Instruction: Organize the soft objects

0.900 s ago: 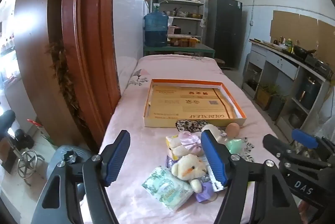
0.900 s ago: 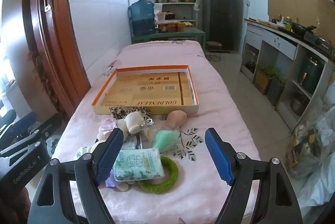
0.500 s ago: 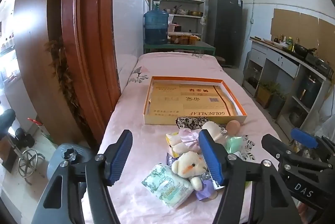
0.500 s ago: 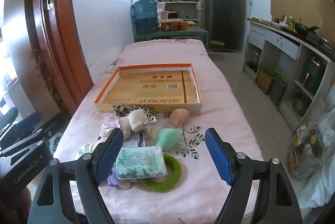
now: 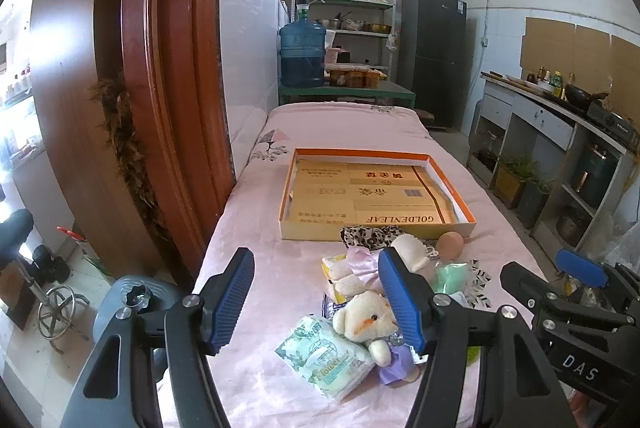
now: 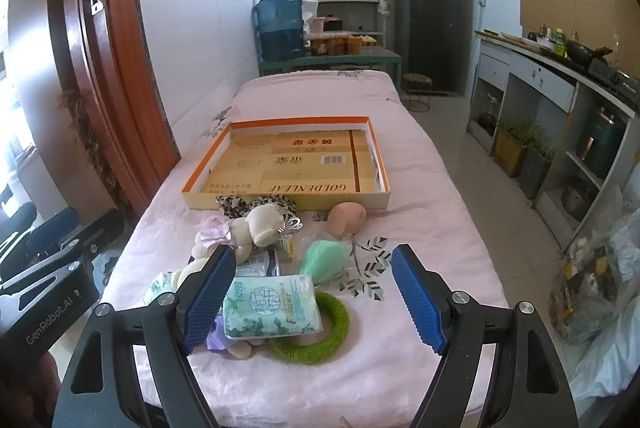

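Observation:
A pile of soft things lies on the pink-covered table (image 5: 260, 228): a white plush bear (image 5: 366, 318), a tissue pack (image 5: 324, 356), a leopard cloth (image 5: 370, 234), a peach sponge (image 5: 450, 240). In the right wrist view I see a tissue pack (image 6: 272, 306), a green ring (image 6: 320, 328), a mint sponge (image 6: 326, 260), a peach sponge (image 6: 346, 218), a cream plush (image 6: 260, 224). An empty orange-rimmed cardboard tray (image 5: 372, 196) (image 6: 288, 164) sits behind the pile. My left gripper (image 5: 320, 298) and right gripper (image 6: 314, 298) are open, empty, above the pile's near side.
A wooden door frame (image 5: 168, 88) stands left of the table. A water jug (image 5: 301, 54) and shelves stand behind it. A kitchen counter (image 6: 560, 76) lines the right wall. A bag (image 6: 592, 276) lies on the floor at right.
Both grippers have pulled back and risen slightly, so the pile and tray appear a bit farther away. Nothing on the table has moved.

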Motion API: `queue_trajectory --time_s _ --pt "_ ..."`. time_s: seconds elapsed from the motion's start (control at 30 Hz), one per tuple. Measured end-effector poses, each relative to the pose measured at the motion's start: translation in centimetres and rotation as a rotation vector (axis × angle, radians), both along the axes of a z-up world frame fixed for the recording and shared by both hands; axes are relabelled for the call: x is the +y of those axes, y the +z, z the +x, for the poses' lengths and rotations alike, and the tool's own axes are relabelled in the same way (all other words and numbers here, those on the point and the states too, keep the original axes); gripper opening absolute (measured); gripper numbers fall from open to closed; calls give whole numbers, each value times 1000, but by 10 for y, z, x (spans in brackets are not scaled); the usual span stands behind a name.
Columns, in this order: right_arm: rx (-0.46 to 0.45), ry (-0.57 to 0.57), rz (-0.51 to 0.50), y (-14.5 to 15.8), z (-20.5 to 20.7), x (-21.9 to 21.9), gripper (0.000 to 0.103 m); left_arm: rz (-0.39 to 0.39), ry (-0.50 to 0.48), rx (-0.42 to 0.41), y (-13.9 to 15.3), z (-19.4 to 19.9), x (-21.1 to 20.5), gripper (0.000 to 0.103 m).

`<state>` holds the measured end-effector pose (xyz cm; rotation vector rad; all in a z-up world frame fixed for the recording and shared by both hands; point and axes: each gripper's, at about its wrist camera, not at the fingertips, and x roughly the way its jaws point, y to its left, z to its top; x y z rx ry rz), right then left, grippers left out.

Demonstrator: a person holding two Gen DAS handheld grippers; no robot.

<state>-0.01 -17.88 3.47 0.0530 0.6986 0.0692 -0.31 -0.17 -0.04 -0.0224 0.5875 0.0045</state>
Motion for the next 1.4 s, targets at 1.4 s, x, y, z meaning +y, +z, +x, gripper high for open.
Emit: queue_trajectory --time_s 1.4 --pt "18 19 8 -7 1 5 81 -4 13 10 -5 -3 2 65"
